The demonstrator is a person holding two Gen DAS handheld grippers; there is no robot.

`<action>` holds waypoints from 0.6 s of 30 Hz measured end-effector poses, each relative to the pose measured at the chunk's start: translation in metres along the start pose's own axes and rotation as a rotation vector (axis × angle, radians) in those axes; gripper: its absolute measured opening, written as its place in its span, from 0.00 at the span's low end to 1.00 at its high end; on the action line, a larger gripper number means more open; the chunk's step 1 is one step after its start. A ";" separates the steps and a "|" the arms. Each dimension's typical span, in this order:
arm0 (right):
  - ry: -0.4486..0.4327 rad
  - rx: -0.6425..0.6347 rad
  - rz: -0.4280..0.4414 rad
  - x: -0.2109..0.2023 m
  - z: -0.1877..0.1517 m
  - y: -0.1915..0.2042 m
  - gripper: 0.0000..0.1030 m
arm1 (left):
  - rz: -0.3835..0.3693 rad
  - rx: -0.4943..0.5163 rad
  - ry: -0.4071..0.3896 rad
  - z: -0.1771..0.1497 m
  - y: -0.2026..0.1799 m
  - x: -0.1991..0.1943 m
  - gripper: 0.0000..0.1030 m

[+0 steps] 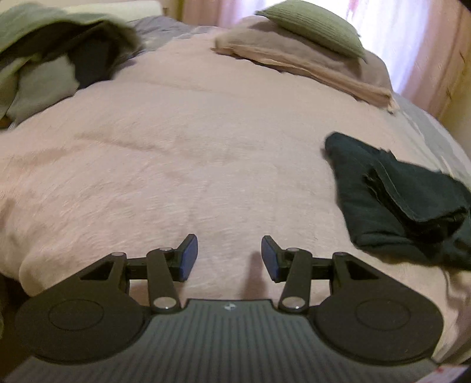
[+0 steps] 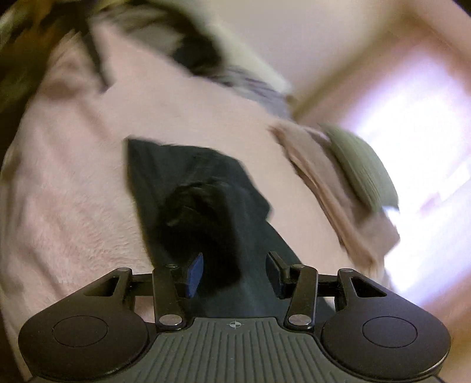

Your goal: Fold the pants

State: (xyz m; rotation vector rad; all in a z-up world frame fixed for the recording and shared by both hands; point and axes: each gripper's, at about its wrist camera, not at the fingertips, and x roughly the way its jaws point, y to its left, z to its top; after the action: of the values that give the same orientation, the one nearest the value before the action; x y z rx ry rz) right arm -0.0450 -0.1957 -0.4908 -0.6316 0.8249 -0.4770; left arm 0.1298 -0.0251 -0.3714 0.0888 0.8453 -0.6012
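Note:
The dark green pants (image 1: 394, 197) lie folded into a thick bundle on the pink blanket (image 1: 182, 141), at the right of the left wrist view. My left gripper (image 1: 229, 256) is open over bare blanket, well to the left of the bundle, nothing between its blue pads. In the blurred right wrist view the same pants (image 2: 188, 191) lie straight ahead and run under my right gripper (image 2: 234, 272). That gripper is open, its fingers wide apart above the dark cloth and not closed on it.
A green pillow (image 1: 312, 26) rests on a folded beige blanket (image 1: 309, 62) at the far right of the bed. A heap of green and dark clothes (image 1: 53, 53) lies at the far left. Pink curtains (image 1: 412, 44) hang behind. The bed's near edge (image 1: 26, 274) drops off at left.

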 end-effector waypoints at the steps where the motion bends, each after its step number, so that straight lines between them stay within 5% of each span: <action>1: -0.003 -0.063 0.000 0.006 0.002 0.006 0.42 | -0.003 -0.012 -0.003 0.000 0.005 -0.001 0.42; 6: -0.015 -0.300 -0.018 0.036 0.007 0.029 0.42 | -0.006 -0.026 -0.013 0.003 0.009 0.003 0.42; 9: -0.058 -0.180 0.020 0.041 0.019 0.015 0.06 | -0.004 -0.026 -0.018 0.003 0.009 0.004 0.42; 11: -0.092 0.068 0.040 0.038 0.022 -0.012 0.06 | -0.005 -0.026 -0.021 0.003 0.008 0.005 0.42; 14: -0.157 0.605 0.019 0.025 0.005 -0.071 0.06 | 0.000 -0.027 -0.023 0.006 0.006 0.007 0.42; 18: -0.244 1.678 0.013 -0.005 -0.096 -0.132 0.06 | -0.003 -0.033 -0.023 0.013 0.000 0.009 0.42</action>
State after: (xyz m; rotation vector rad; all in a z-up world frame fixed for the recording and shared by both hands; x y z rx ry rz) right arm -0.1437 -0.3188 -0.4480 0.8603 0.0030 -0.8555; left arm 0.1430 -0.0327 -0.3690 0.0507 0.8333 -0.5893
